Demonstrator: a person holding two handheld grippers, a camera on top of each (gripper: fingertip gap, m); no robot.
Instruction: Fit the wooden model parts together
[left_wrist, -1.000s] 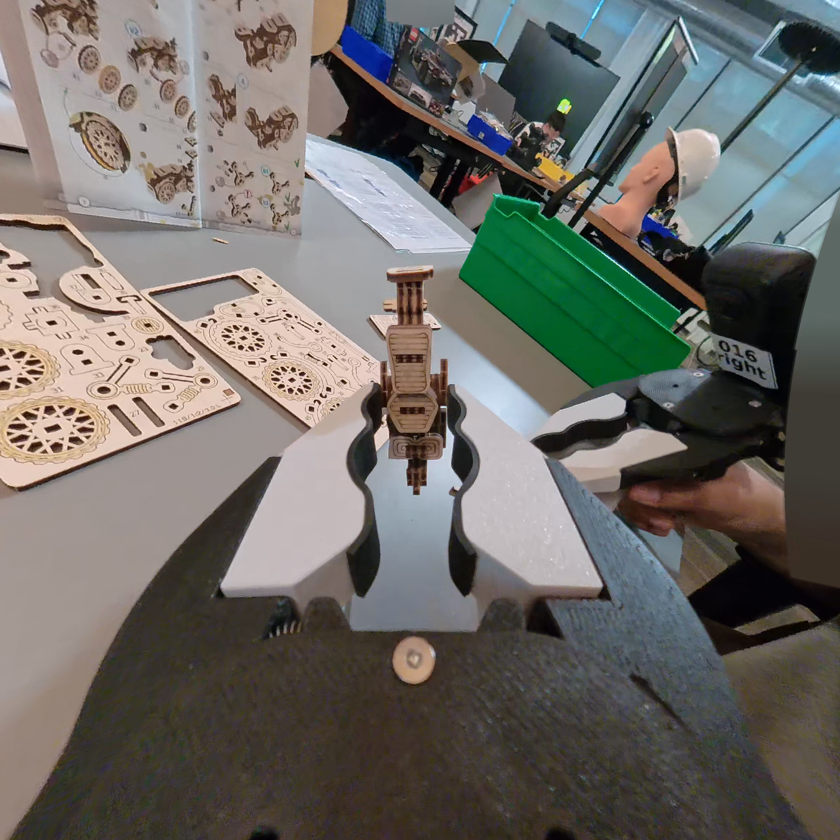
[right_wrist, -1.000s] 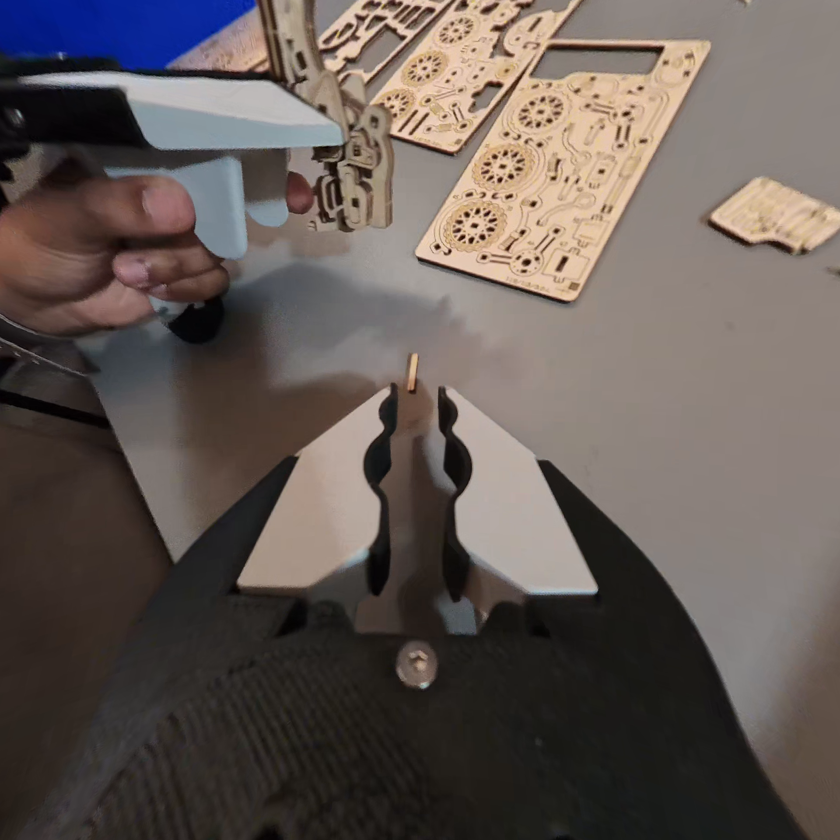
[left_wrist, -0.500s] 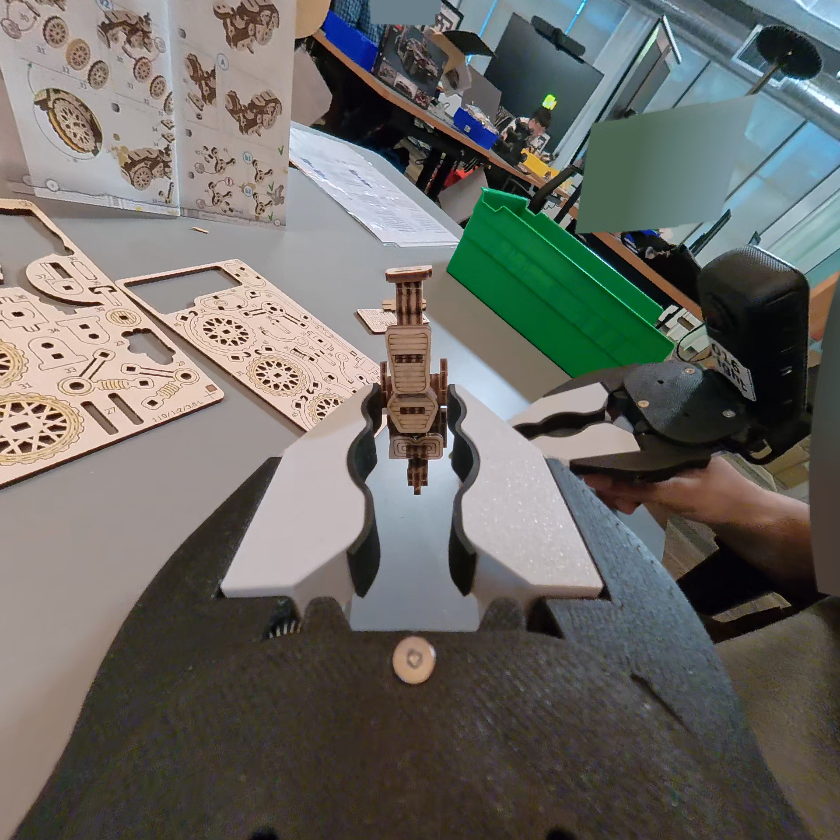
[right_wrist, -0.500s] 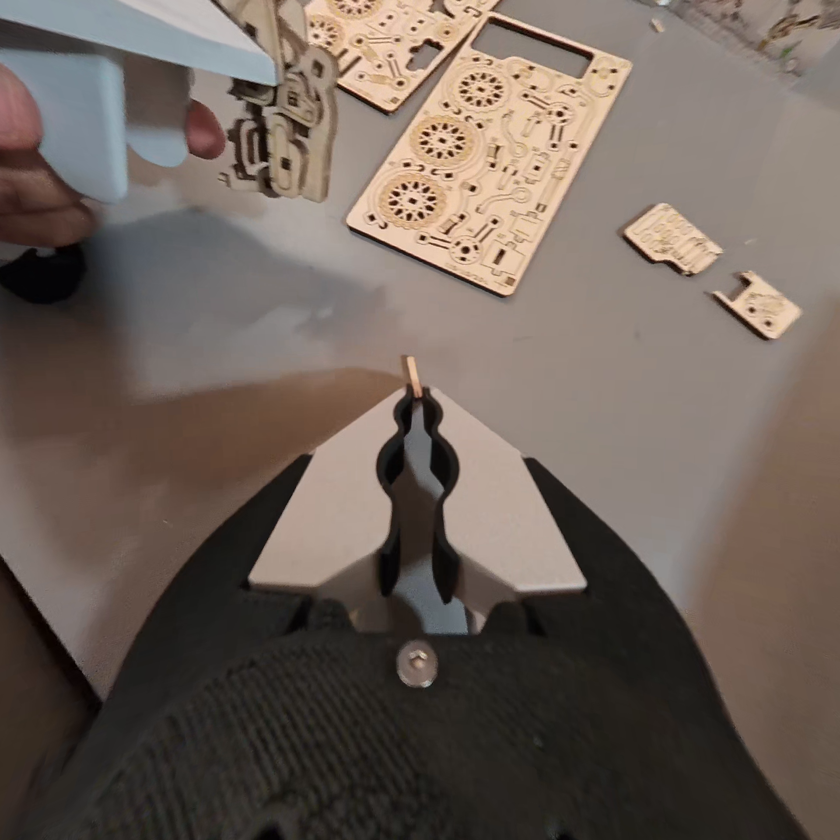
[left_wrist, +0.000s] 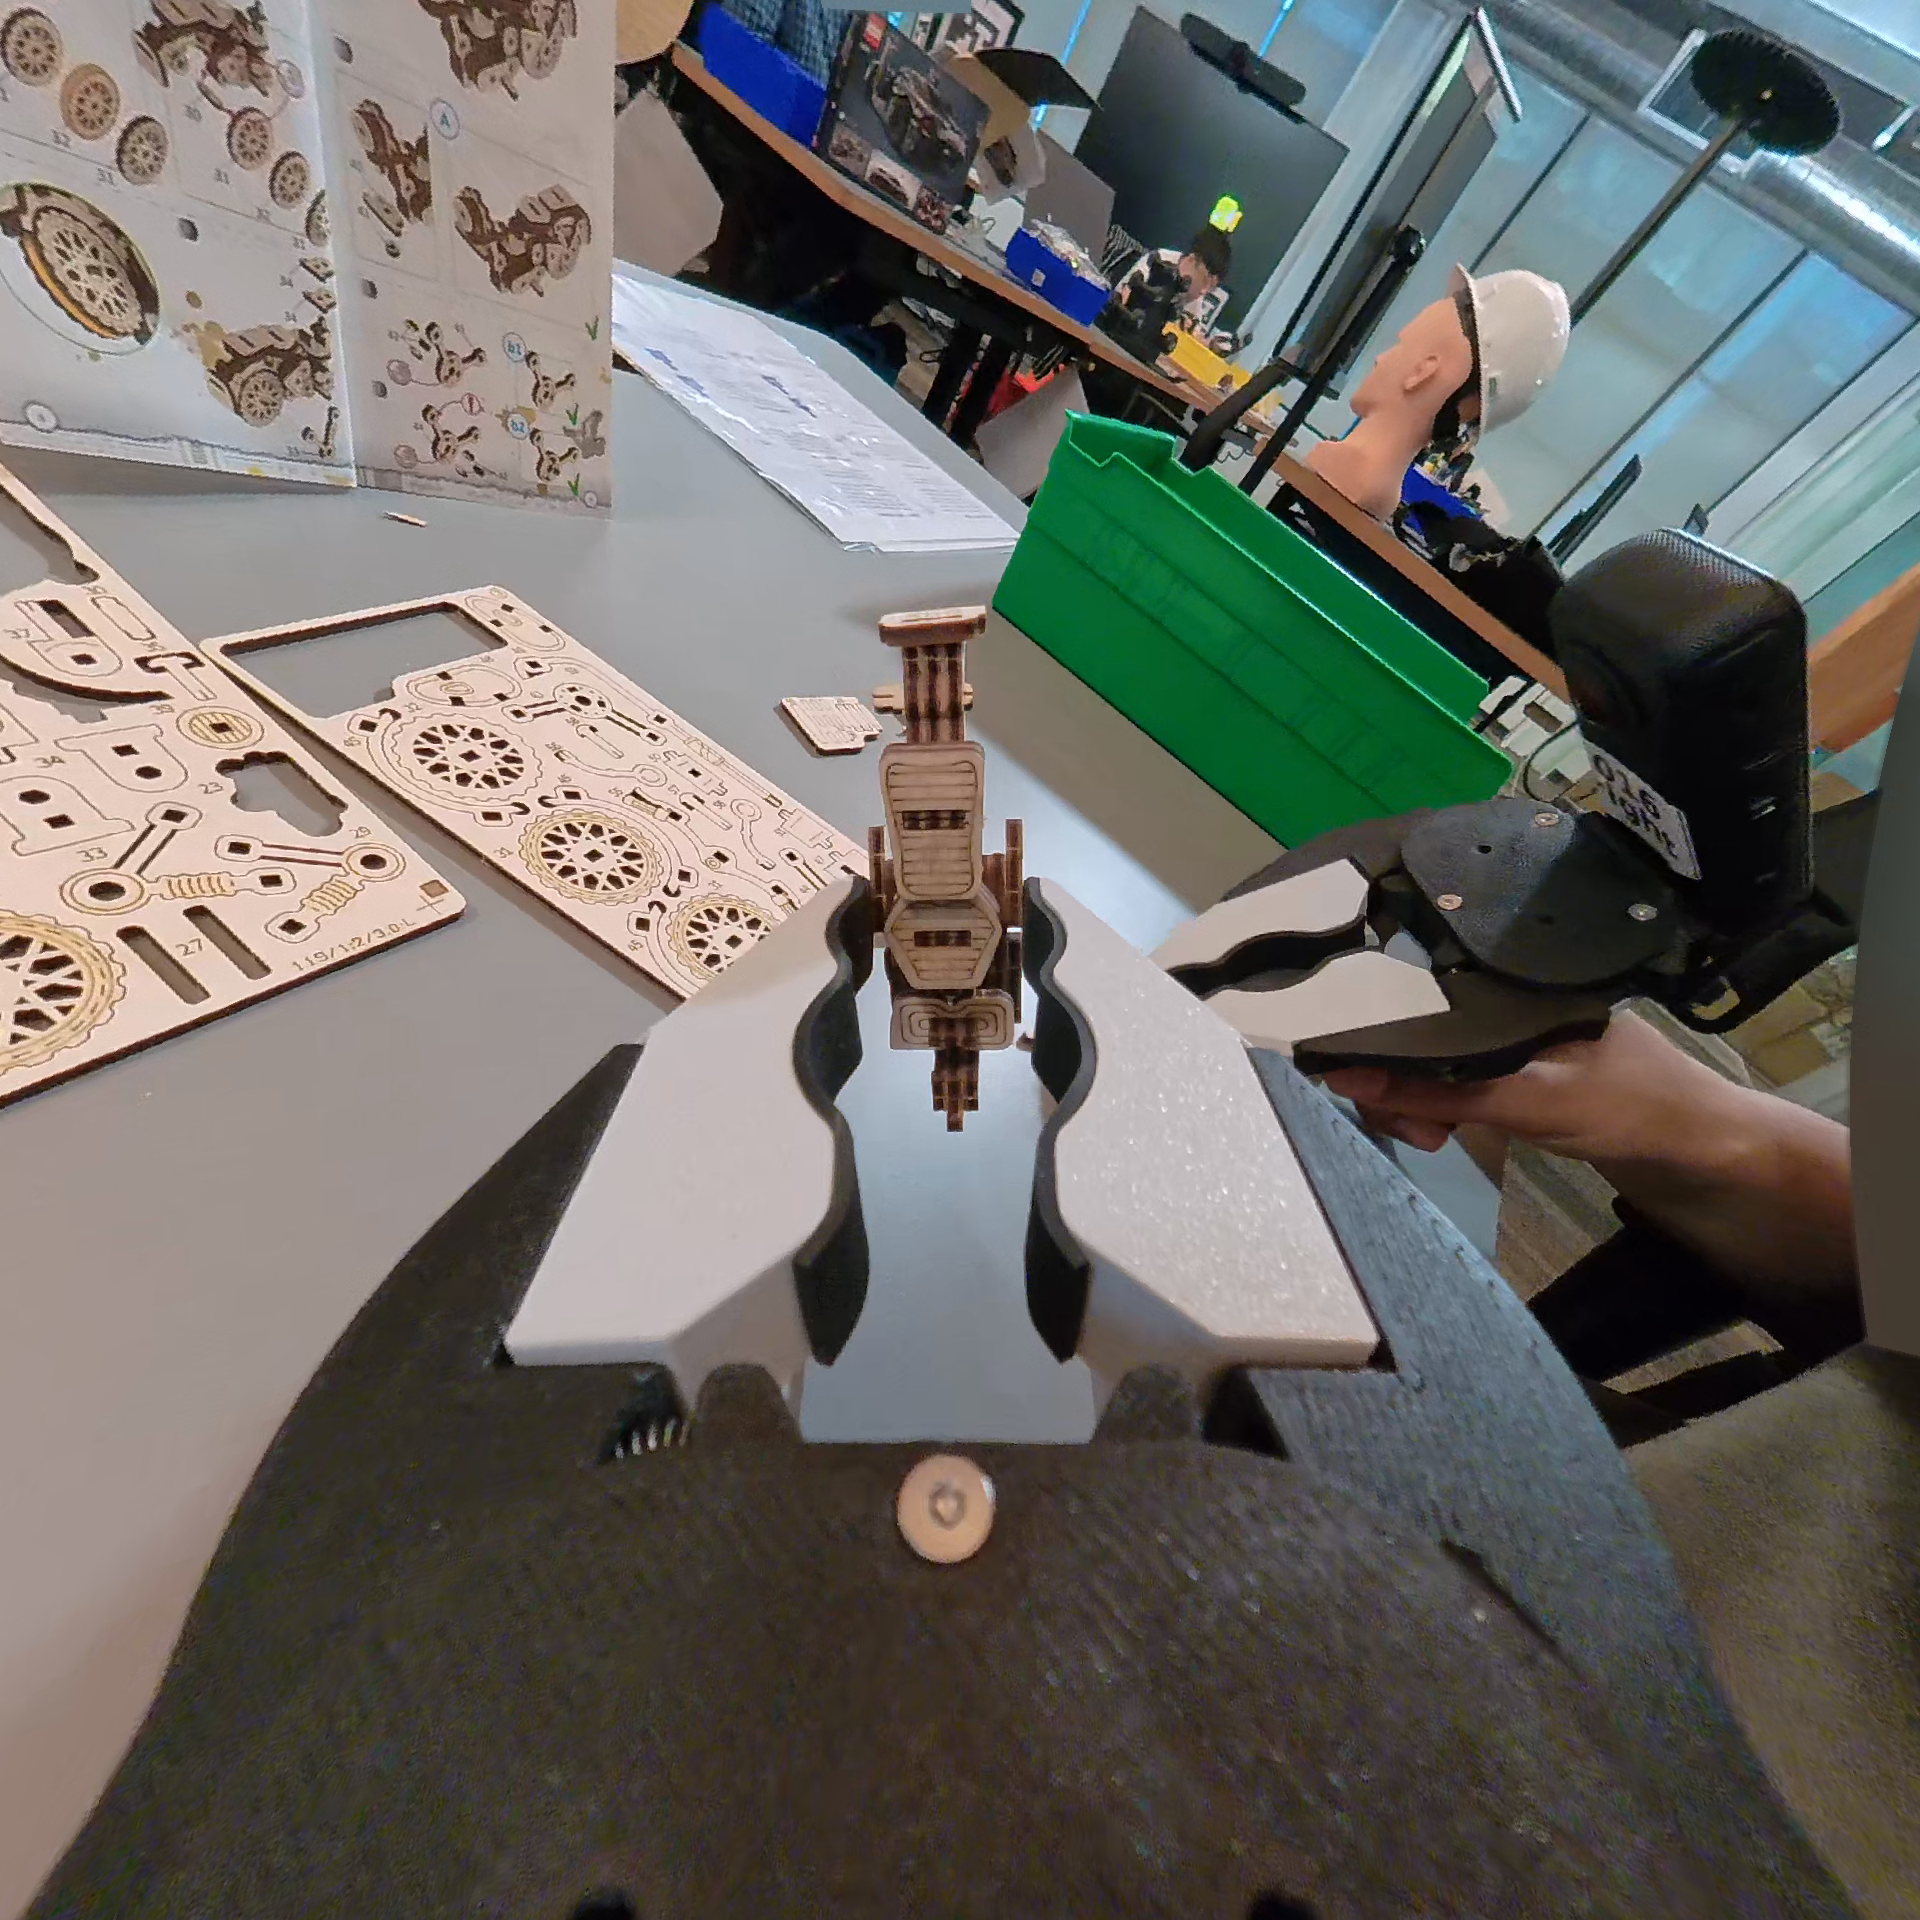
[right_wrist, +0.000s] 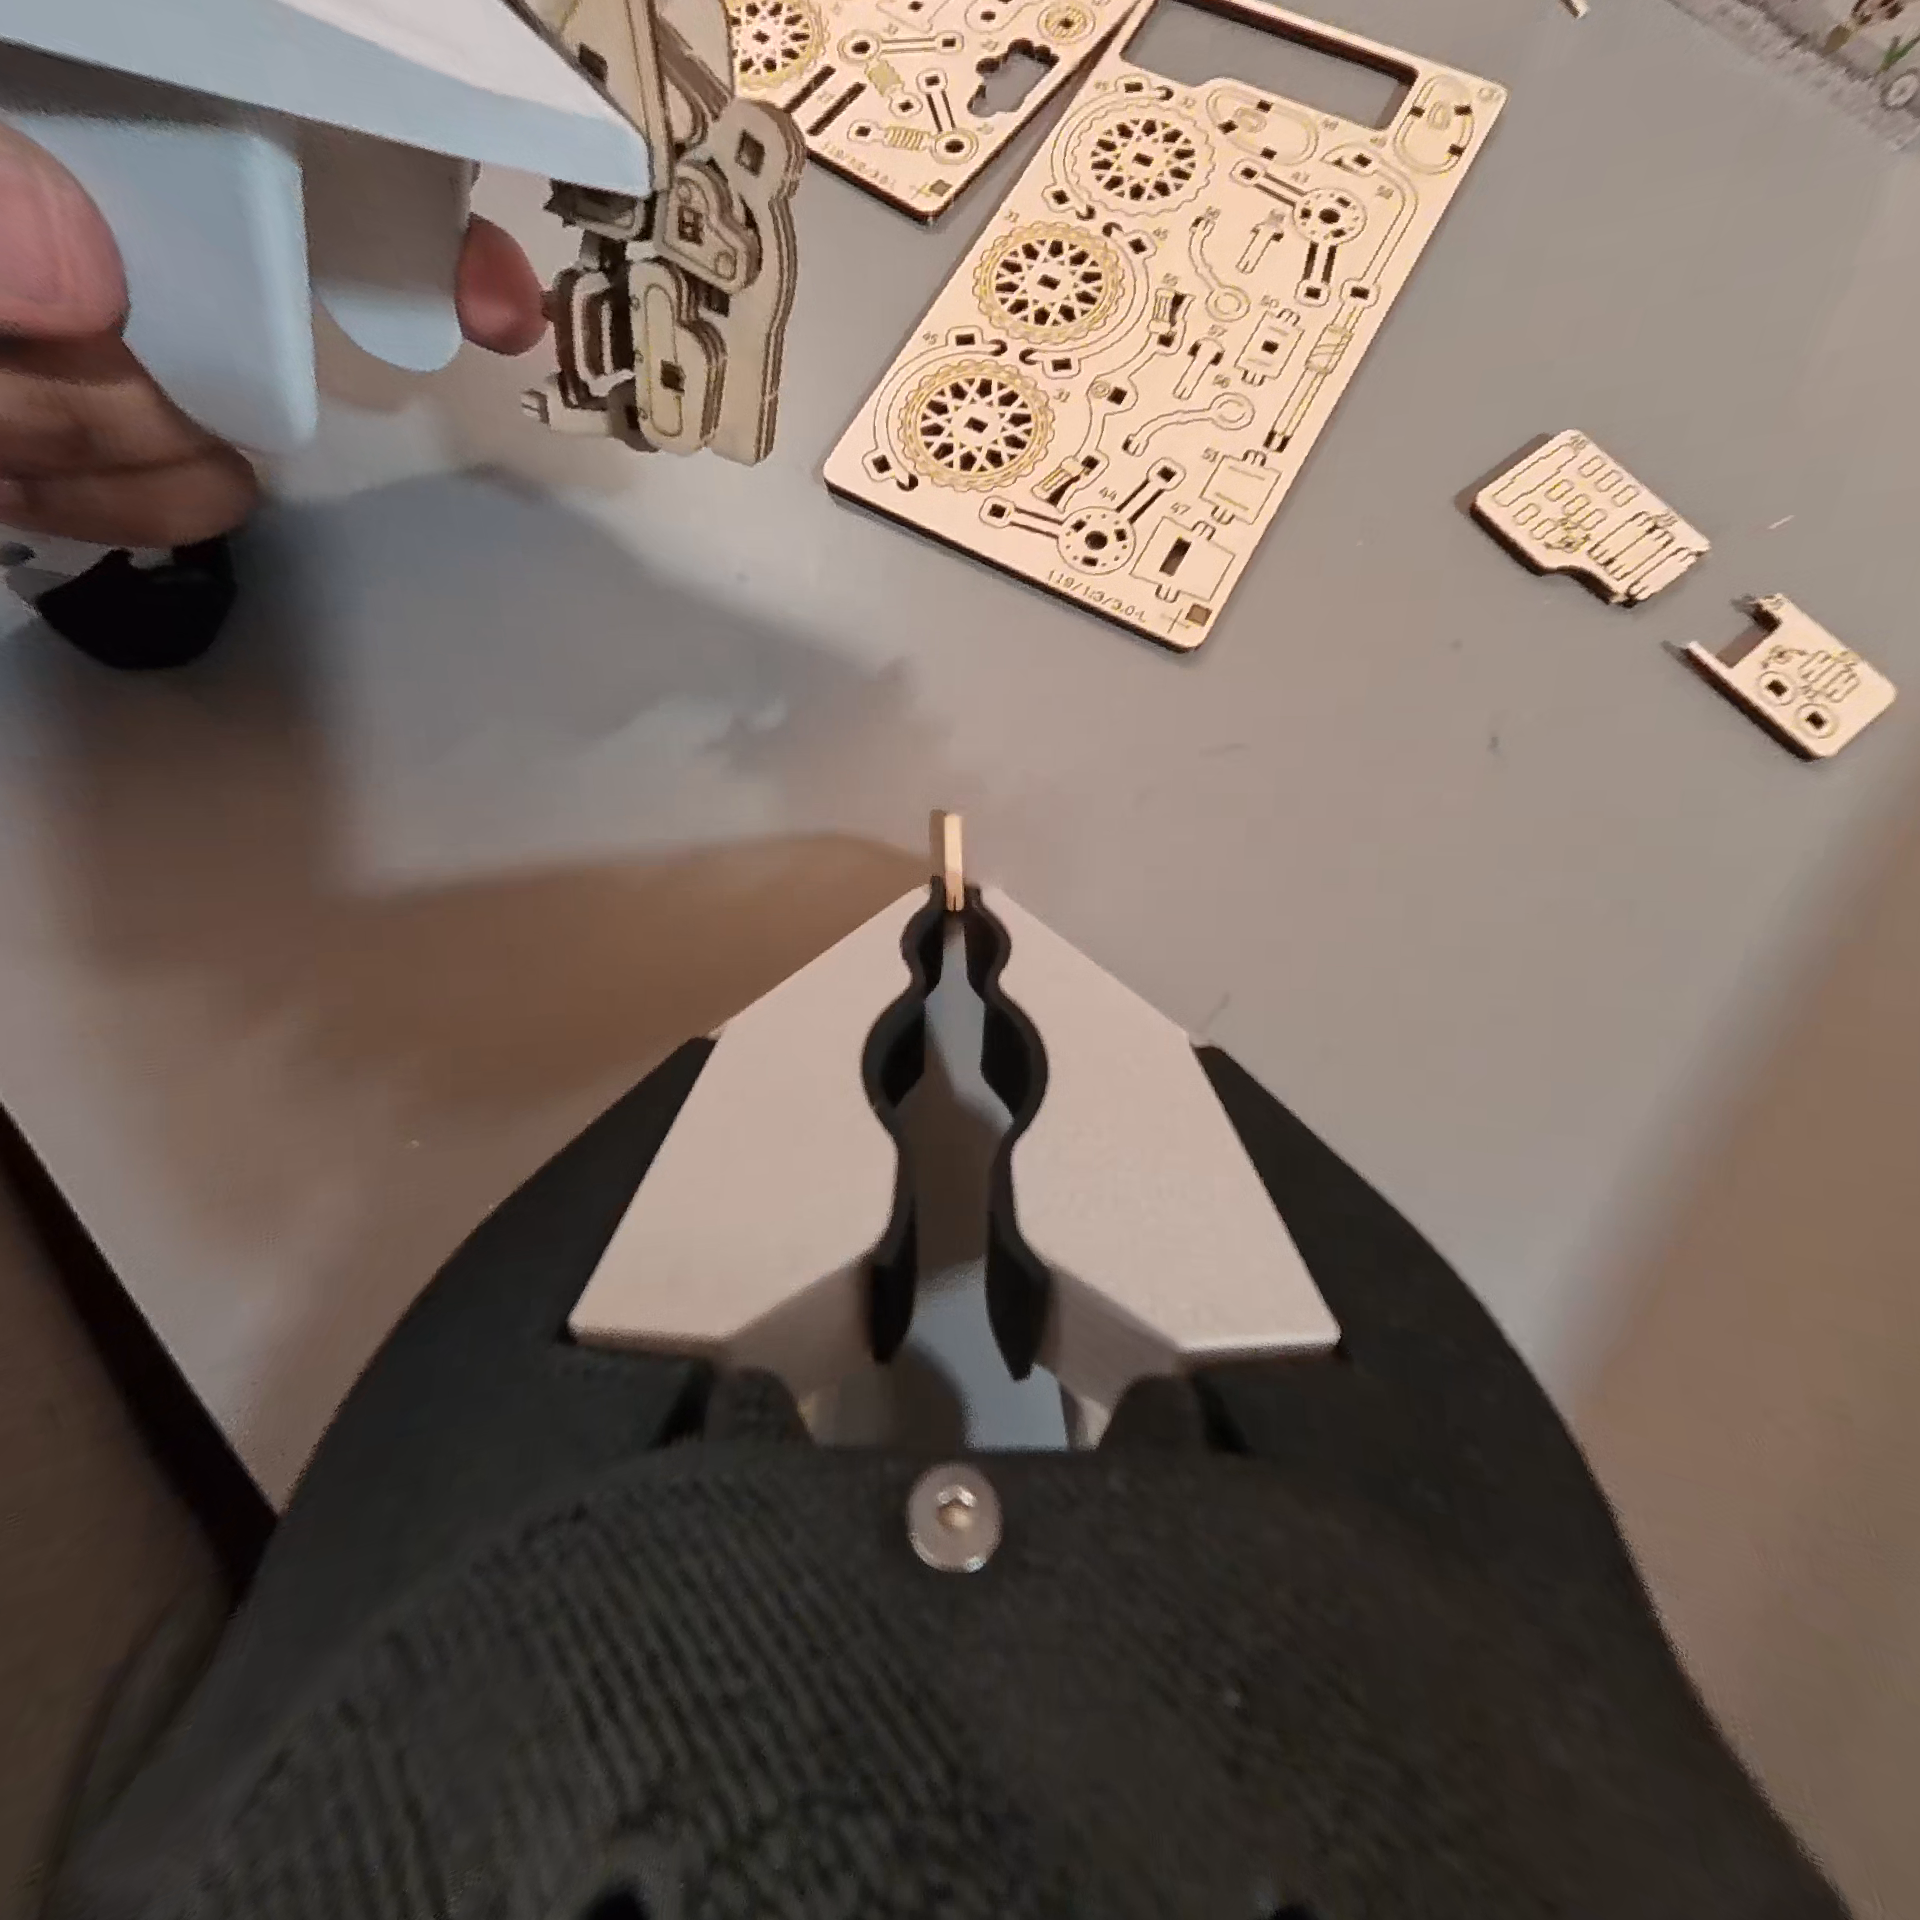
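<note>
Left gripper (left_wrist: 943, 925) clamped on wooden assembly (left_wrist: 940, 894), held upright above grey table (left_wrist: 260, 1143). Right gripper (right_wrist: 951, 904) pinching small wooden pin (right_wrist: 948, 844) at its tips, just beside. Part sheets (right_wrist: 1164, 312) flat on table.

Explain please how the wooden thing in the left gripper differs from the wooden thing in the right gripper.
The left gripper holds a built-up wooden assembly of many layered, engraved parts; the right gripper pinches a single plain wooden pin. The assembly is far larger and reaches well above the fingers, while the pin only peeks out at the fingertips. Both are light wood, clamped and lifted off the table.
</note>
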